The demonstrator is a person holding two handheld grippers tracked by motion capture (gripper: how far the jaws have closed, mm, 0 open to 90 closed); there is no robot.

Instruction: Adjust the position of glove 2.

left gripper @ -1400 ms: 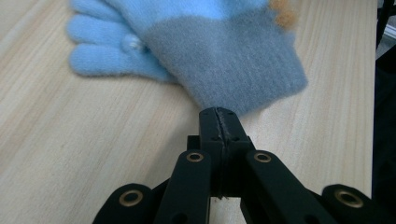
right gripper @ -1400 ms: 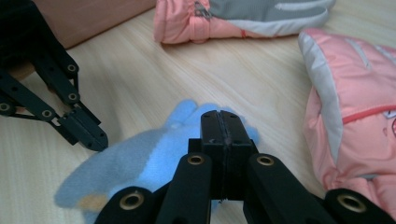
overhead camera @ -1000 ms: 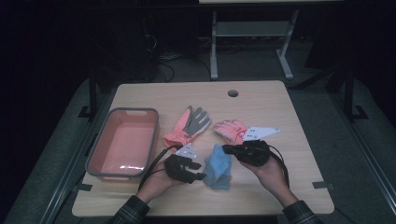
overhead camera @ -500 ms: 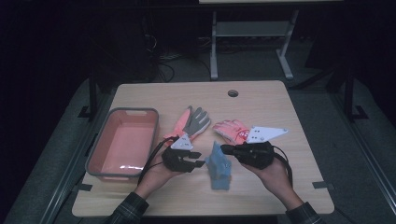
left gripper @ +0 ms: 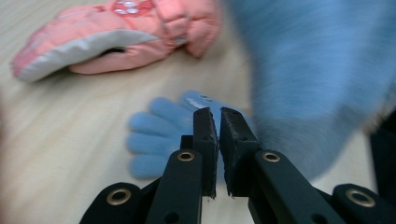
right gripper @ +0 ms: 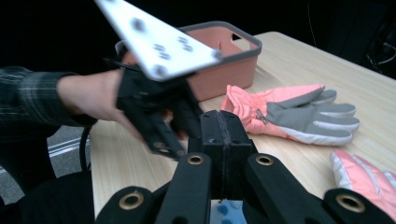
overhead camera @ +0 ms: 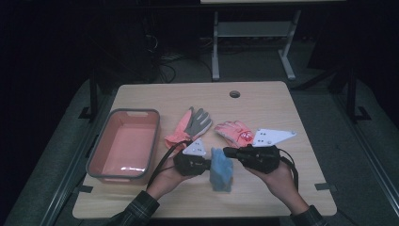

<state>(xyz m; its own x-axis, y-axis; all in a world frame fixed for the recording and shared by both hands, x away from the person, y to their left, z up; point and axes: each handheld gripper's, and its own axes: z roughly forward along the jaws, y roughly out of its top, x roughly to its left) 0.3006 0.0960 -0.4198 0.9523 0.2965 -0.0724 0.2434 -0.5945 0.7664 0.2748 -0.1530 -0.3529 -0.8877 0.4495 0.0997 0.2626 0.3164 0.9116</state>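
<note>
My right gripper [overhead camera: 227, 151] [right gripper: 223, 116] is shut on a light blue glove [overhead camera: 221, 175] [right gripper: 226, 212], which hangs from it just above the table and looks blurred in the left gripper view [left gripper: 317, 70]. A second blue glove [left gripper: 154, 135] lies flat under my left gripper [overhead camera: 208, 165] [left gripper: 217, 114]. Its jaws have just been closing, and they stand almost together over this glove's palm, with blue showing in the slit. Farther back lie a pink-and-grey glove [overhead camera: 190, 125] [right gripper: 289, 114] and a pink glove [overhead camera: 233, 132] [left gripper: 121, 42].
A pink tub [overhead camera: 101, 155] [right gripper: 224, 28] with a grey rim stands at the table's left. The wooden table [overhead camera: 263, 103] has a round cable hole [overhead camera: 235, 94] at the back. A metal stand [overhead camera: 254, 33] is on the dark floor beyond.
The left gripper has shifted slightly right and up against the blue gloves, with its jaws drawn in. The right gripper has raised its blue glove a little.
</note>
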